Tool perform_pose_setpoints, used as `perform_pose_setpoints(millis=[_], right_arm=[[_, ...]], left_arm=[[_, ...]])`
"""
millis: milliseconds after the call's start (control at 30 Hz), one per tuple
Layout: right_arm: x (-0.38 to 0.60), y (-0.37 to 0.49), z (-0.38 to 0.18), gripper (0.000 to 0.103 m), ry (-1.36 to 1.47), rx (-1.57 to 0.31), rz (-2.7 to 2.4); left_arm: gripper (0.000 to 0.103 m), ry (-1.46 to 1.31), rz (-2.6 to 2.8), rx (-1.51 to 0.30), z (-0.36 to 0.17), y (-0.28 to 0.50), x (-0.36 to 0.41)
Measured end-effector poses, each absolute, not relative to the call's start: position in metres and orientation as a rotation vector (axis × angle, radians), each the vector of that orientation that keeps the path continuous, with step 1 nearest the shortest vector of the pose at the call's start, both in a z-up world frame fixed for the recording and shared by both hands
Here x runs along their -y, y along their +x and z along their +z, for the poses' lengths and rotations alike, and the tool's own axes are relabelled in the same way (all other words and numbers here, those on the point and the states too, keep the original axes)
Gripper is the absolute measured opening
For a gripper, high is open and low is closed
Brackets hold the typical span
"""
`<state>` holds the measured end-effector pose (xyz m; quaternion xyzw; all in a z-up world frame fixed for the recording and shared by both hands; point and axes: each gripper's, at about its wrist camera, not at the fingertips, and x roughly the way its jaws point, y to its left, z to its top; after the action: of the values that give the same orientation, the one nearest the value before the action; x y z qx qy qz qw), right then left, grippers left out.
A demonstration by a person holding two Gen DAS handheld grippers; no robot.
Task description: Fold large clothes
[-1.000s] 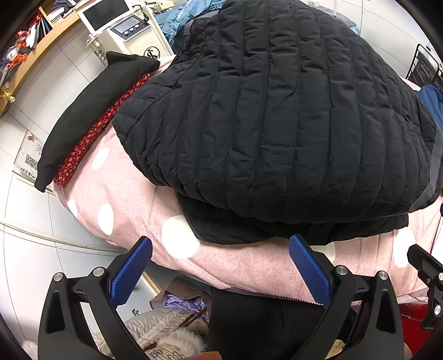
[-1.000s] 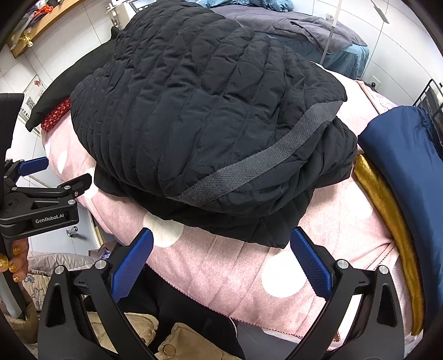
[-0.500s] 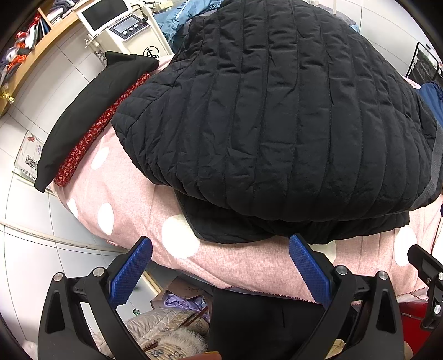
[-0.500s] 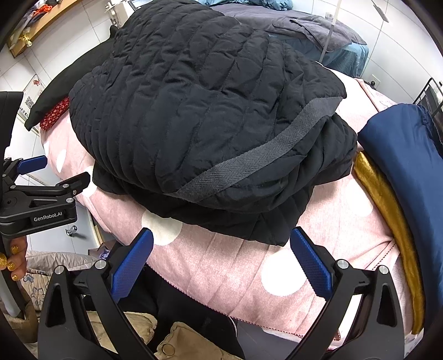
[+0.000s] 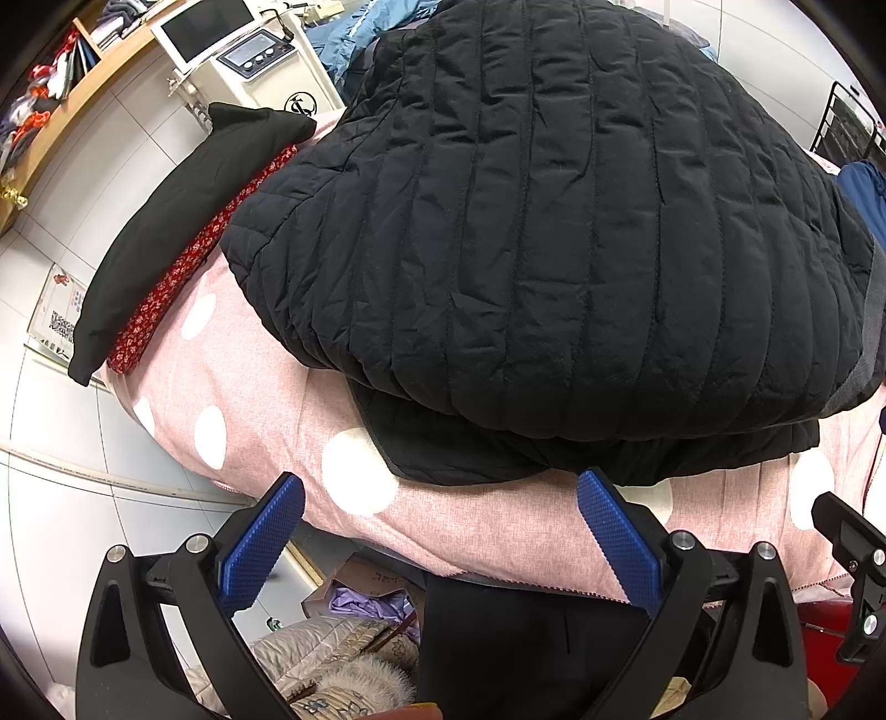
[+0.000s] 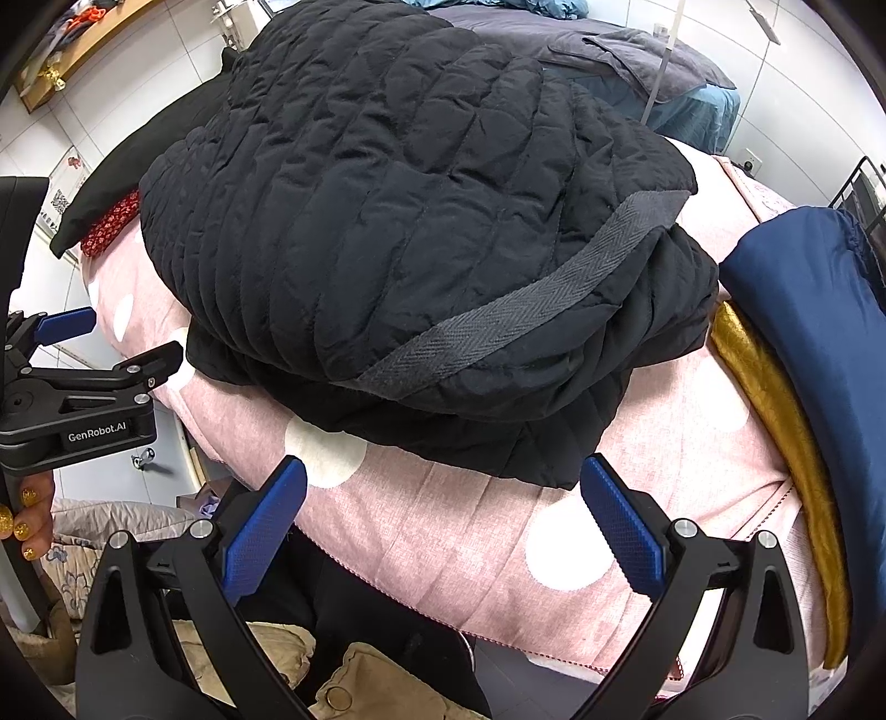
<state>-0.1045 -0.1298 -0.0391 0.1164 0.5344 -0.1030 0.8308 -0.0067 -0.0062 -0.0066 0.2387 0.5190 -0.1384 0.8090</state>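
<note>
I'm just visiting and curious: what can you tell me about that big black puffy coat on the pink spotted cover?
The black quilted jacket looks padded, stitched in long channels, its shell slightly creased. It lies folded in stacked layers, a grey woven tape edge running diagonally across its near corner. It rests on the pink polka-dot cover. Both open grippers, left and right, are apart from it.

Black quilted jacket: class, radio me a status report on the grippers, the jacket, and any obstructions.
Left gripper and right gripper open, empty. Black quilted jacket folded on pink dotted cover. Navy garment beside it, not blocking.

White tiled walls (image 5: 138, 160), wooden shelf (image 5: 61, 116), grey-covered bed (image 6: 581, 44) behind
</note>
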Motion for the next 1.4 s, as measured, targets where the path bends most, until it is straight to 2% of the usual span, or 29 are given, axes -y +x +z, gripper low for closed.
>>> perform_pose_setpoints(millis=[733,1033,1200,1400], right_arm=[[0.131,-0.104,-0.038,0.097,0.249,-1.125,-0.221],[0.131,-0.109,-0.025,0.097,0.235,-1.017,-0.207],[0.125,-0.118,-0.025,0.097,0.15,-0.925,-0.234],[0.102,-0.124,-0.053,0.097,-0.057,-0.952,-0.222]], left_arm=[[0.097,0.52,-0.304,-1.095,-0.005,-0.01,0.008],[0.097,0.516,-0.342,-1.032,0.013,-0.001,0.002],[0.097,0.364,-0.329,-1.013,0.031,0.042,-0.044],[0.097,-0.018,-0.447,-1.147,0.022,0.097,-0.104]])
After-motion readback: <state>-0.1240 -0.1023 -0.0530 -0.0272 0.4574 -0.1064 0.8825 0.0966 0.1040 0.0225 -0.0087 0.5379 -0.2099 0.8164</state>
